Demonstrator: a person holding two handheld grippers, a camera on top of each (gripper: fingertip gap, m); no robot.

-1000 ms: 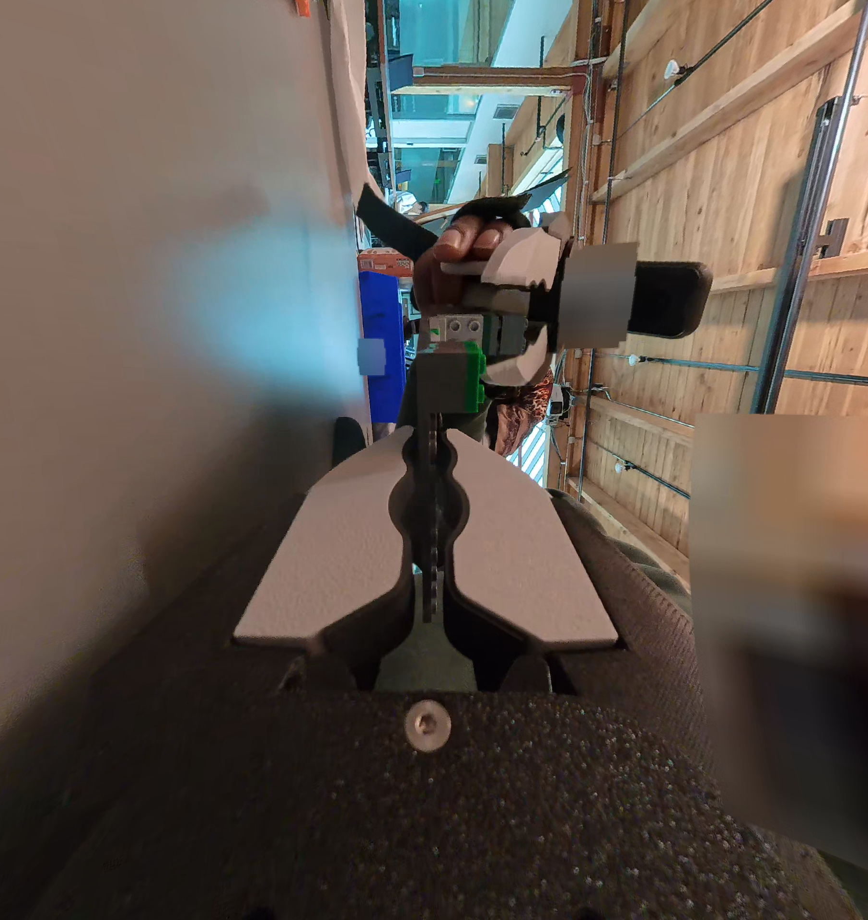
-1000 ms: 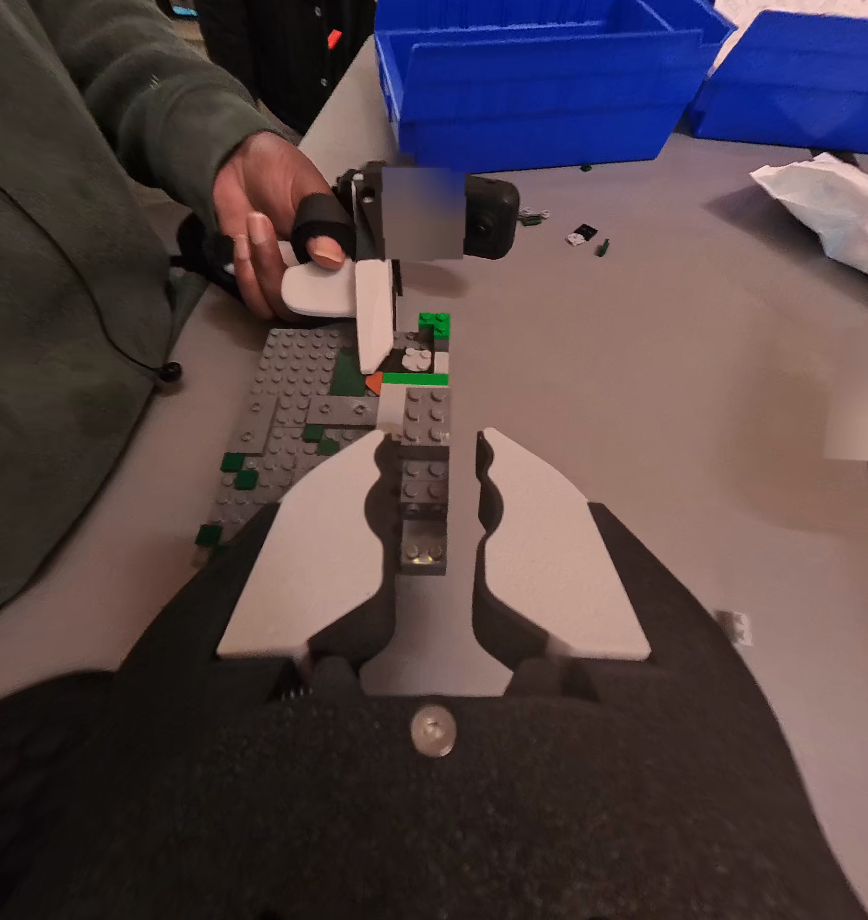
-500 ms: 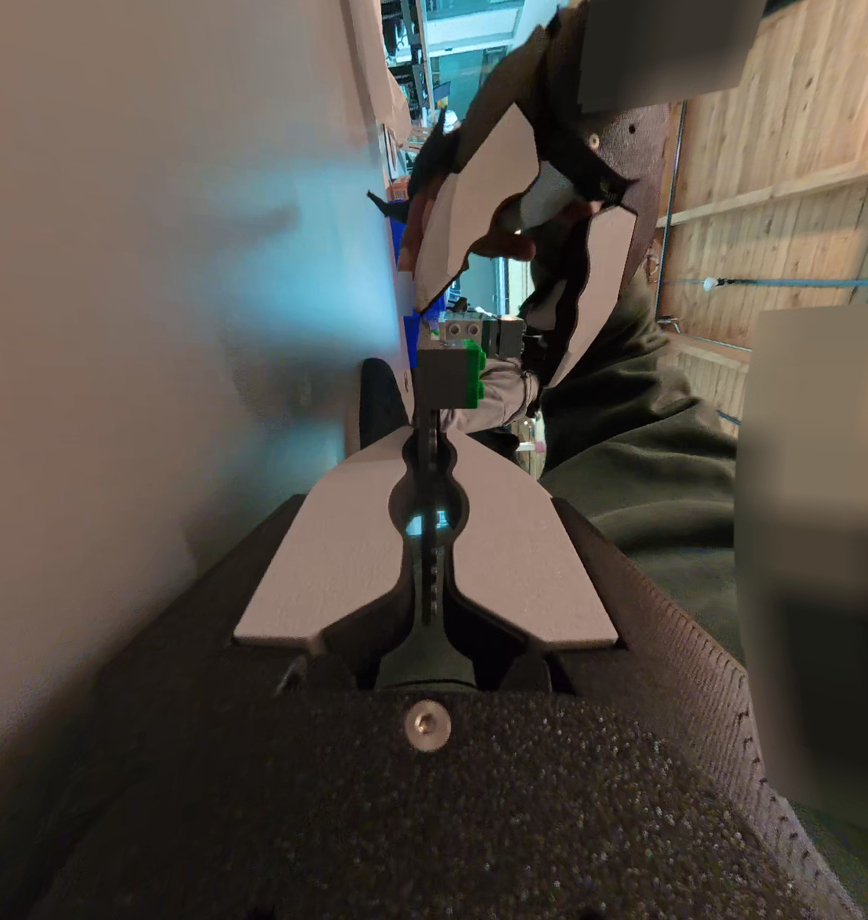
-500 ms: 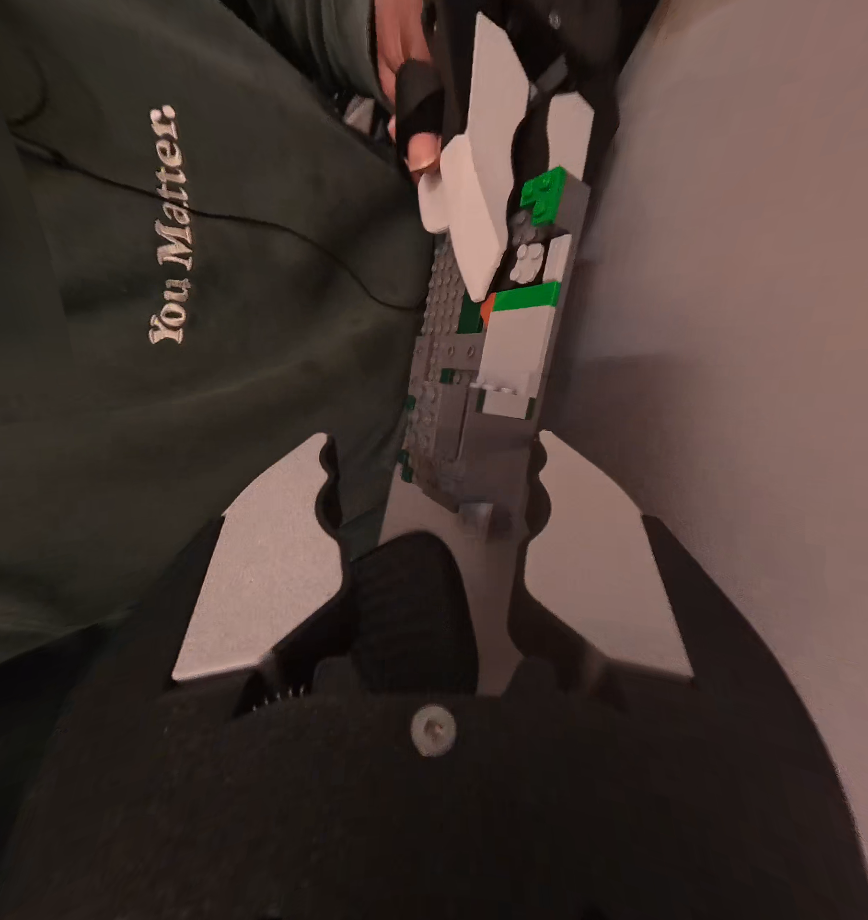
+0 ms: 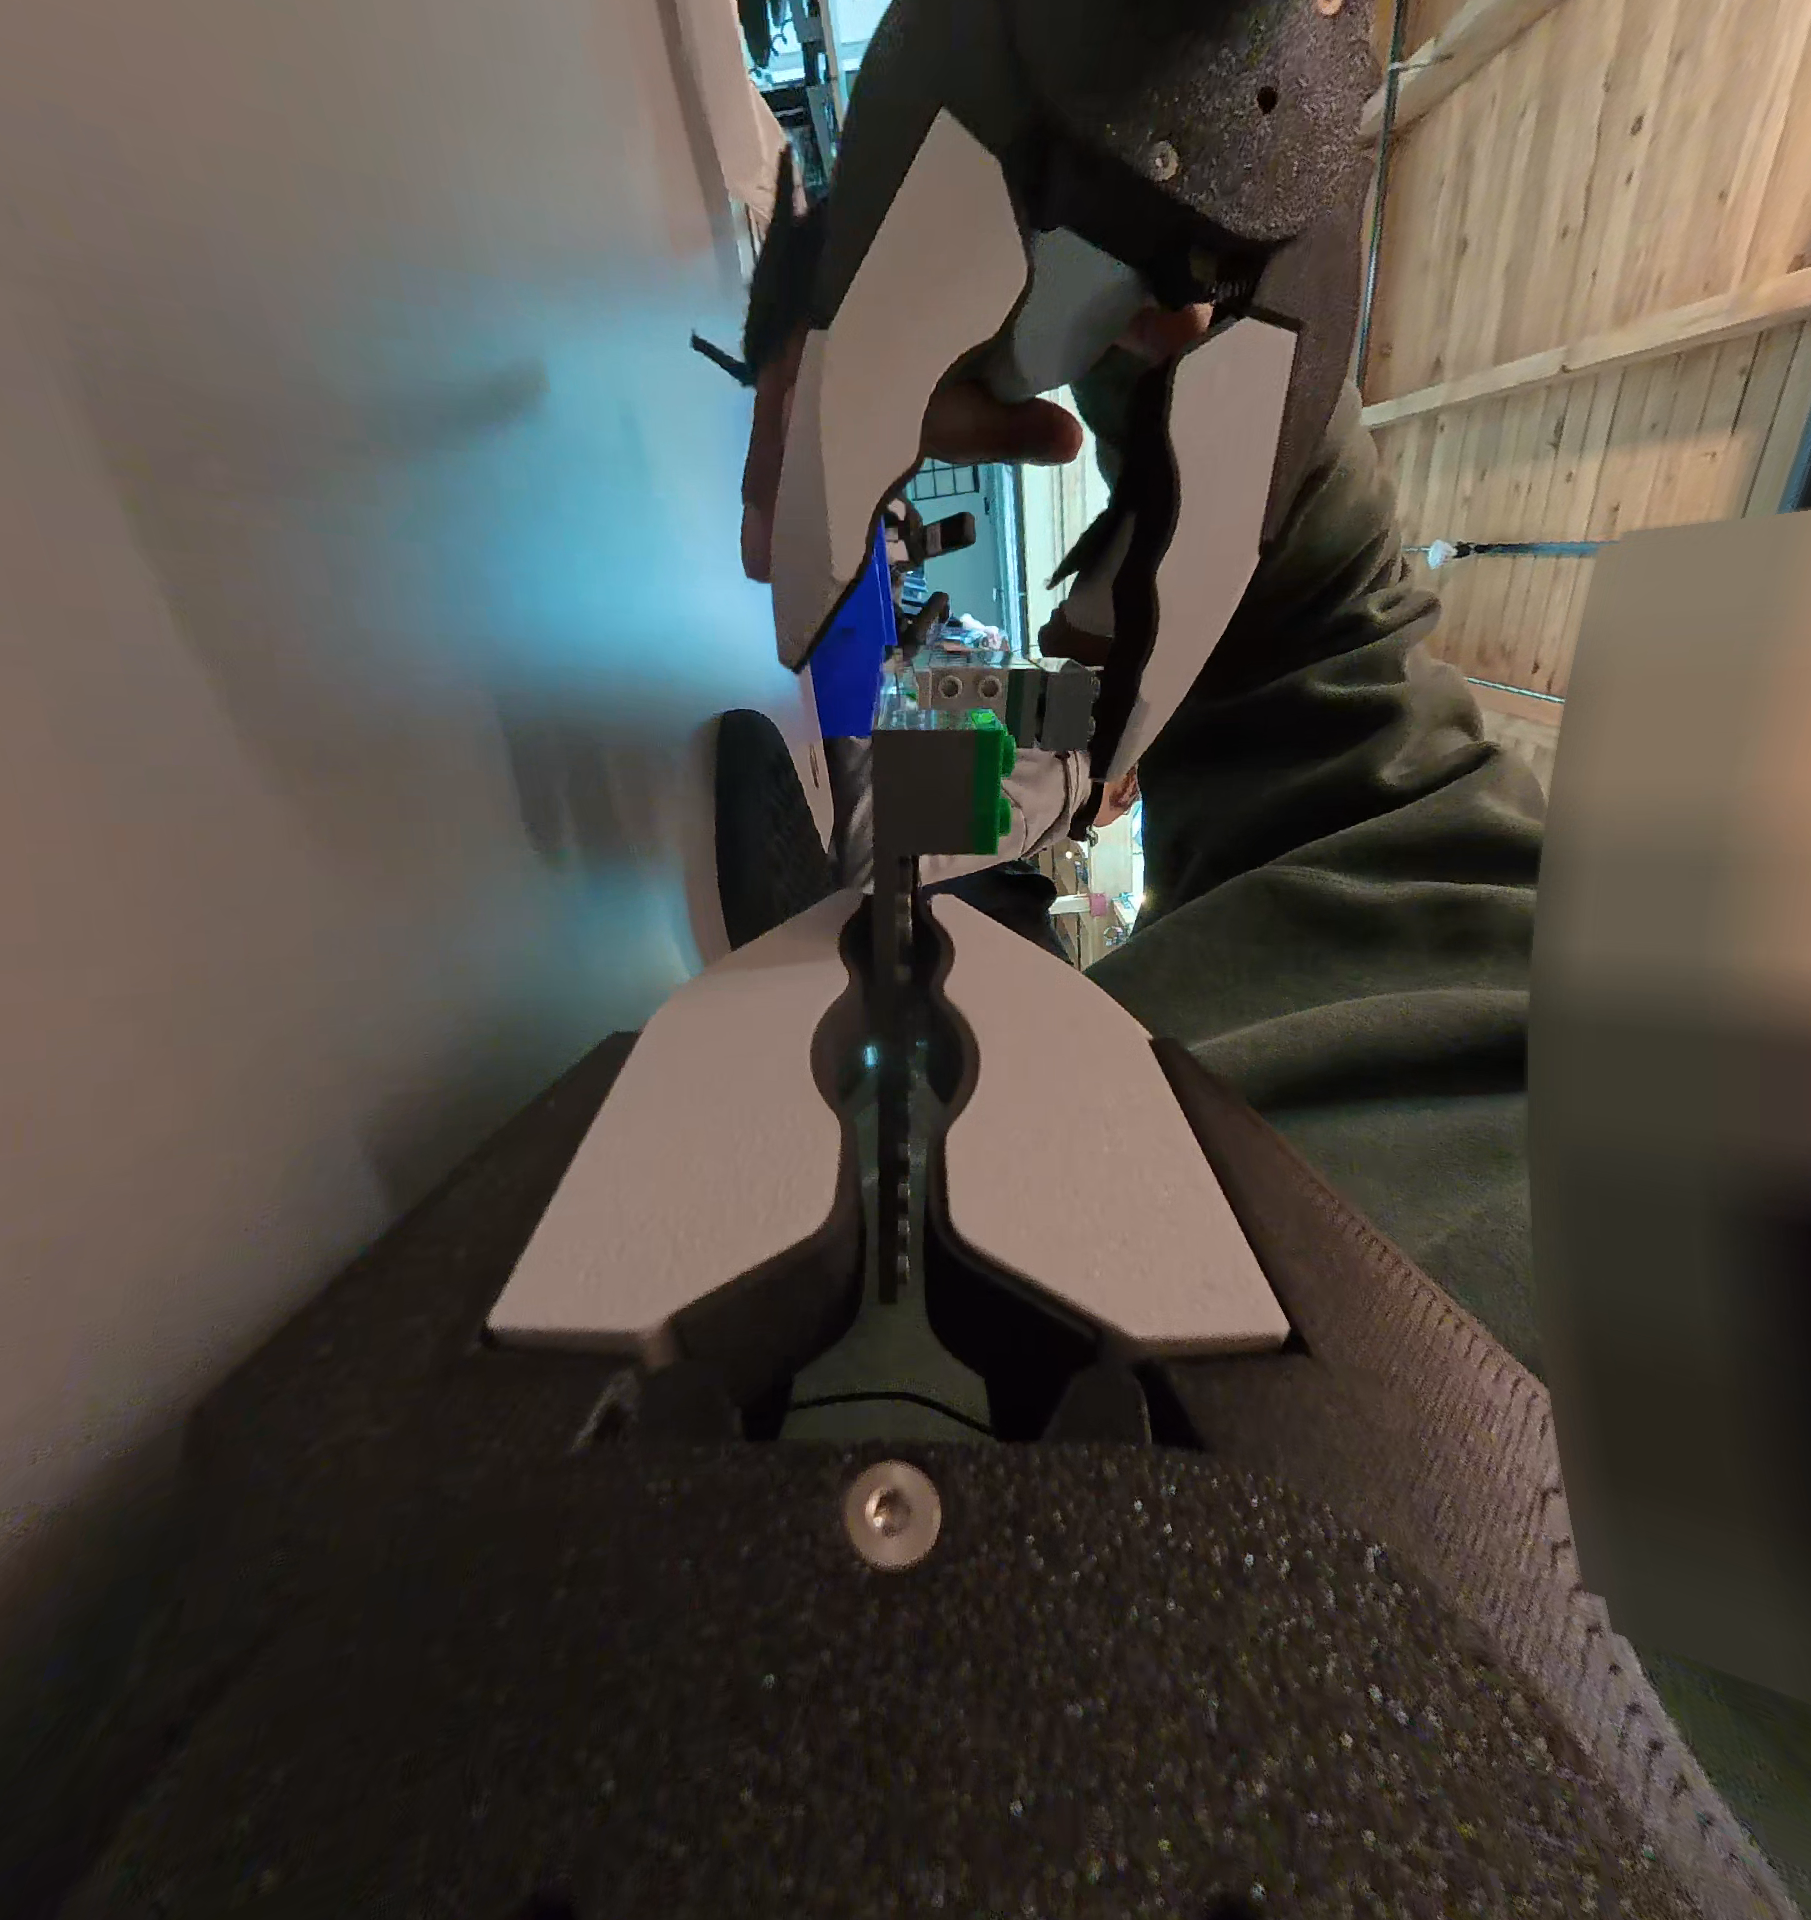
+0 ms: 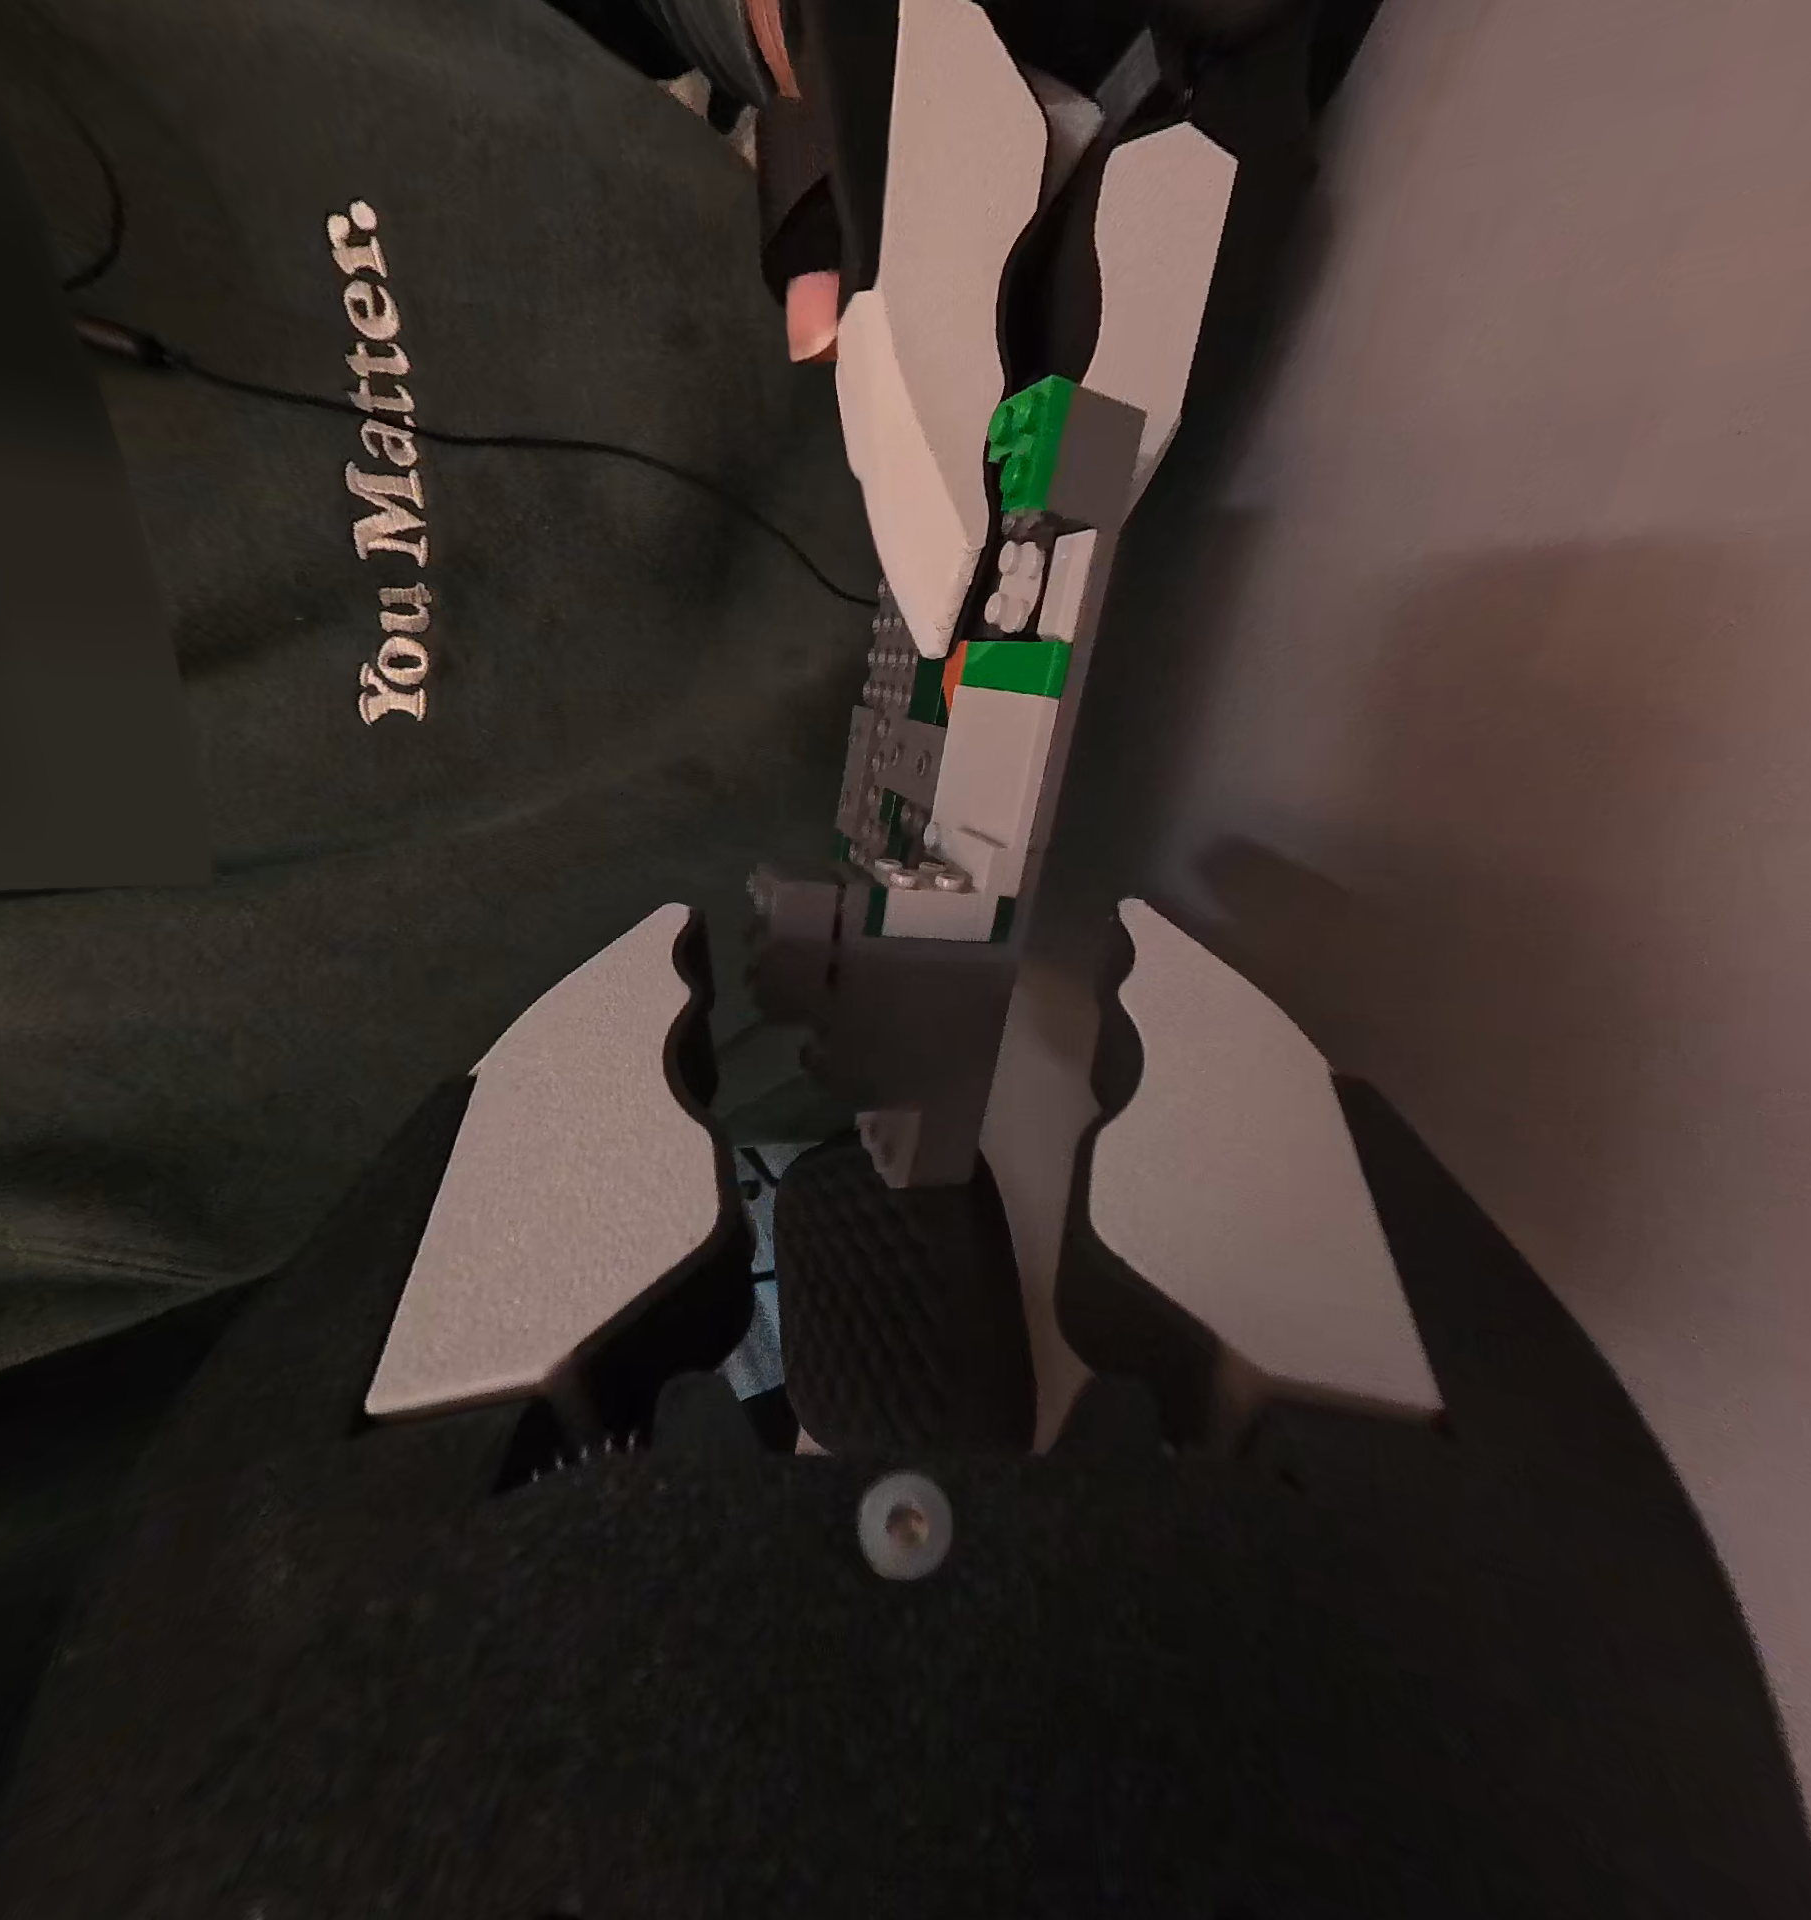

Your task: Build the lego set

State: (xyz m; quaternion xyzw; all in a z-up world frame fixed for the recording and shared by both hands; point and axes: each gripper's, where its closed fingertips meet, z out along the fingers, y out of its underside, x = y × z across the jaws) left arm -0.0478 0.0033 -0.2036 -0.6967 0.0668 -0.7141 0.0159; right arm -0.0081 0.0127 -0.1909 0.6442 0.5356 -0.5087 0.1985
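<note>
My left claw (image 5: pixel 896 925) is pinched shut on the edge of the grey lego plate (image 5: pixel 896 1091), which I hold on edge, off the worktop (image 6: pixel 1555 727), the studded face towards my body. My right claw (image 6: pixel 906 935) is spread wide, its fingers either side of the plate's near end, not gripping; the left finger (image 6: pixel 568 1195) stands clear of the studs. The bright green brick (image 6: pixel 1031 436) sits at the far end by the left claw.

To do this well I'd keep the left pinch firm and square, then close the right claw slowly on the plate's end, avoiding the loose-looking grey bricks (image 6: pixel 797 925).

A second ago the plate lay flat on the worktop; now it is tipped up, and my right claw is wider.
</note>
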